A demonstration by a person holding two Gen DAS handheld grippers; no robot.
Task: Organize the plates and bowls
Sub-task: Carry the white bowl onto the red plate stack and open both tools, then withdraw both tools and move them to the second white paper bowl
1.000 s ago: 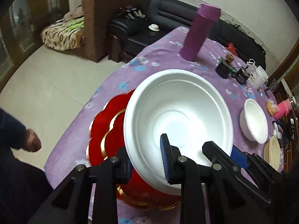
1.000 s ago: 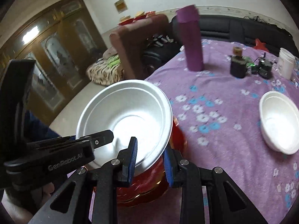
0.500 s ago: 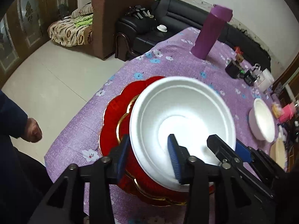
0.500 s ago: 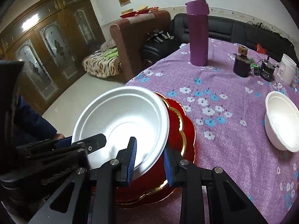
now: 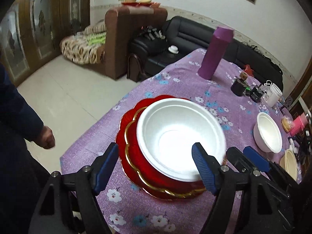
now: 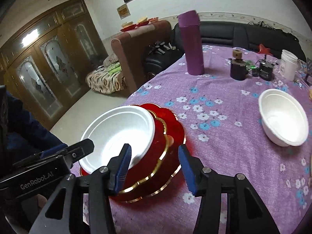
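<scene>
The worktop (image 6: 224, 146) carries stacked red plates (image 6: 156, 167) near its edge. A large white bowl (image 5: 179, 138) sits on them. A small white bowl (image 6: 282, 117) stands apart. Left tongs (image 5: 156, 163) and right tongs (image 6: 154, 167) are both spread, pinching nothing.

A white bowl (image 6: 117, 134) sat in stacked red plates (image 6: 165, 136) on the purple tablecloth (image 6: 224, 146). The right gripper (image 6: 154, 167) stood open around the plates' near rim; another bowl (image 6: 282, 117) lay well apart.
</scene>
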